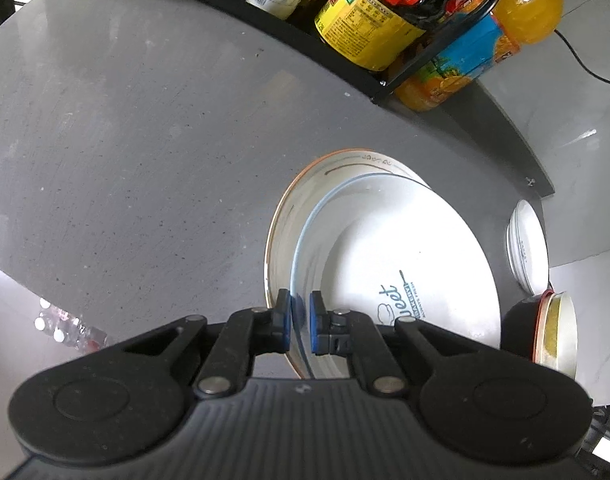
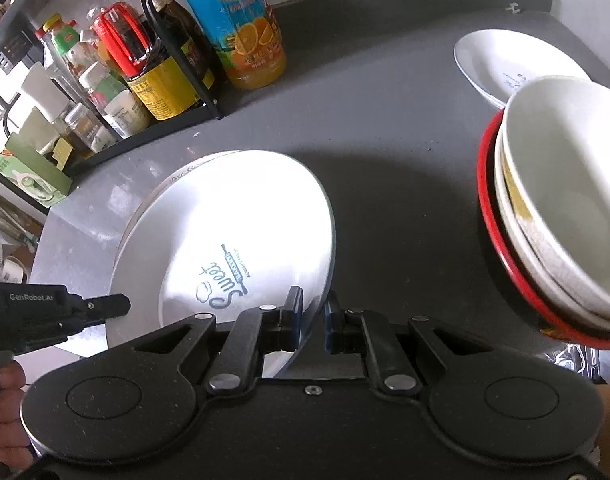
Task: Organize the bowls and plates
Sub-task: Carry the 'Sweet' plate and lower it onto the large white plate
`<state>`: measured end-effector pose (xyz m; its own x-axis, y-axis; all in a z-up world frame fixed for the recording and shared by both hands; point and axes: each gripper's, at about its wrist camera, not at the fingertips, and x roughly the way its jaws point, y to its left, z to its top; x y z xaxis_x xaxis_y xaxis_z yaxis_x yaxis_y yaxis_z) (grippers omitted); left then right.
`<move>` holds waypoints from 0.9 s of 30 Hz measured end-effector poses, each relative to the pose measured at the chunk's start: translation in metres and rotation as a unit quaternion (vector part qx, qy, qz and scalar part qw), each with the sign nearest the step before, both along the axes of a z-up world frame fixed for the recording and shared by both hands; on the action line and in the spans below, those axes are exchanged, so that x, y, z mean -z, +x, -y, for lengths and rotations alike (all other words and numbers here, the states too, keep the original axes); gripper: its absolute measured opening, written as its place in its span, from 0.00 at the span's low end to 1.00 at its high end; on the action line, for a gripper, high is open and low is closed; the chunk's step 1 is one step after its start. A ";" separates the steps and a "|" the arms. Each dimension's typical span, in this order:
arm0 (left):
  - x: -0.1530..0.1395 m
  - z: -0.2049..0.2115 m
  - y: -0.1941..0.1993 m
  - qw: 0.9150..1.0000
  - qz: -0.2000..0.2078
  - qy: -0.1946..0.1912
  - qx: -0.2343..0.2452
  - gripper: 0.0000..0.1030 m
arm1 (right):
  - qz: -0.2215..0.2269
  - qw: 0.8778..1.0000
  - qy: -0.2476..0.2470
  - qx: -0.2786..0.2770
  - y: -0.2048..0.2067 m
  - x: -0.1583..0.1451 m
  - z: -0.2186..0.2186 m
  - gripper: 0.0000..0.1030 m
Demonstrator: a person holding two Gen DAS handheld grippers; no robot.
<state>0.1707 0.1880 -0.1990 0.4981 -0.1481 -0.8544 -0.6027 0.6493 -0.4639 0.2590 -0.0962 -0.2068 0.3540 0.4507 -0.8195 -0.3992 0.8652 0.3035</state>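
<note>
Both grippers are right up on the same plate here, one on each side of it. Left gripper point(image 1: 301, 322) has its jaws straddling the near rim of the "Sweet" plate point(image 1: 405, 264), blue pads point(image 1: 315, 328) on either side of the edge, though there's a sliver of gap, so I honestly can't tell if it's clamped or just loosely around it. Right gripper point(image 2: 313, 320) is the same story on the opposite rim: jaws around the edge, and the glare on the plate makes the contact hard to judge. That plate sits on top of a bigger plate with an orange-ish rim point(image 1: 281, 216), both on the grey counter point(image 1: 145, 140). Off to the side there's a stack of bowls point(image 2: 561, 208), white ones nested in a red-rimmed one, and another white dish point(image 2: 505, 60) further back near the counter's far edge. Condiment rack point(image 2: 177, 60) and an orange juice bottle point(image 2: 241, 28) are behind everything. What worries me: two grippers pinching a thin glazed rim from opposite sides means that if one lifts faster than the other, the plate tilts and slides out of the pads. It could also drag the lower plate along or clack down on it. And the bowl stack looks close to the right gripper, so a wide swing could knock it.
</note>
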 end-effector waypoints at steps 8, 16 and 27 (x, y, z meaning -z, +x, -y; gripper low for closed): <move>0.002 -0.005 0.001 1.000 0.002 -0.002 -0.009 0.07 | -0.001 1.000 -0.008 -0.002 0.004 0.004 -0.008 0.11; 0.003 -0.010 0.009 1.000 0.004 0.003 -0.018 0.07 | 0.007 1.000 -0.020 -0.009 0.007 0.011 -0.017 0.13; 0.003 -0.012 0.007 1.000 0.007 -0.014 -0.024 0.14 | -0.006 1.000 -0.029 0.002 0.009 0.011 -0.023 0.18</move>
<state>0.1780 0.2002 -0.2019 0.5169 -0.1477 -0.8432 -0.6266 0.6059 -0.4902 0.2681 -0.0732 -0.2182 0.3447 0.4012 -0.8487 -0.3927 0.8828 0.2578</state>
